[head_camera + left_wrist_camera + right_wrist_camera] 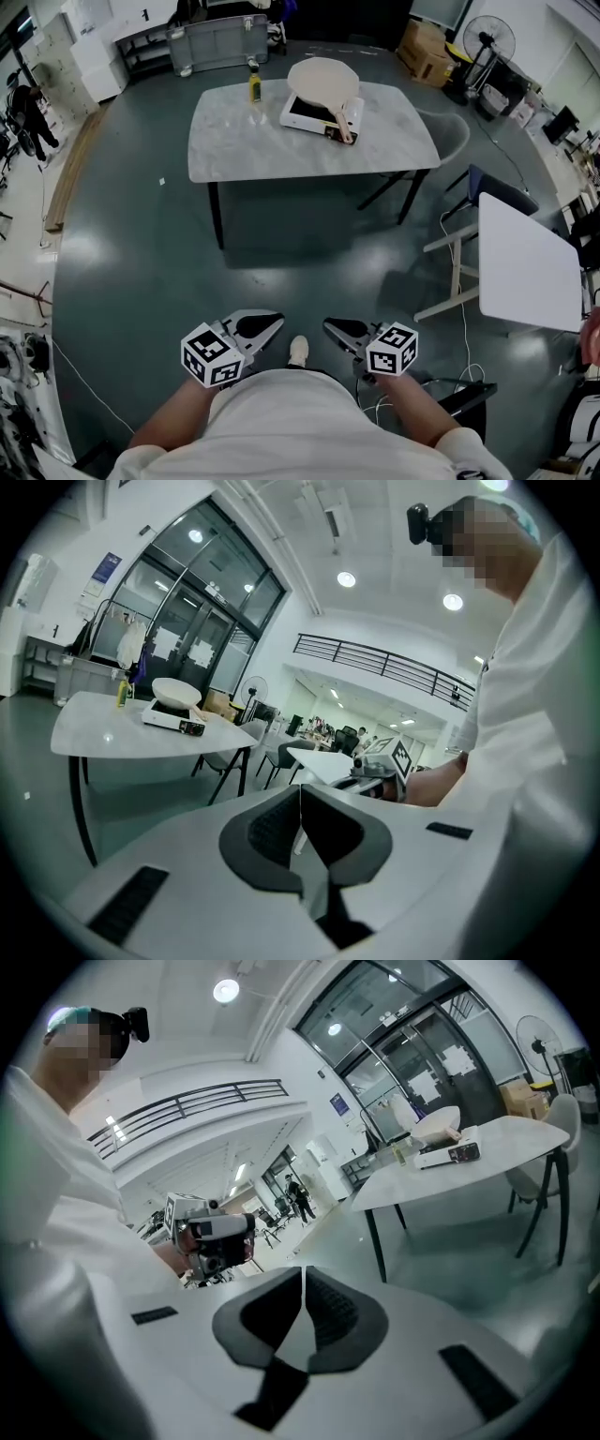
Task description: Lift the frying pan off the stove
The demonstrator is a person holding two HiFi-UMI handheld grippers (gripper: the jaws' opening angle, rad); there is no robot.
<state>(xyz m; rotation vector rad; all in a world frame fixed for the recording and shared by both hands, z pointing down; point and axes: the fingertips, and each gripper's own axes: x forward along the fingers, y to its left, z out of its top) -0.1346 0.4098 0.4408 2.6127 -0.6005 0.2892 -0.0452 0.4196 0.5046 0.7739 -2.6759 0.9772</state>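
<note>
A pale frying pan sits on a white portable stove, its wooden handle pointing toward me. Both stand on a marble-topped table far across the floor. My left gripper and right gripper are held close to my body, tips turned toward each other, both shut and empty. In the left gripper view the pan and stove appear small at the left, beyond the shut left gripper. In the right gripper view, pan and stove lie at the upper right, past the right gripper.
A yellow bottle stands on the table left of the stove. A chair sits at the table's right end, and a second white table stands nearer on the right. Cables trail on the floor by my right side.
</note>
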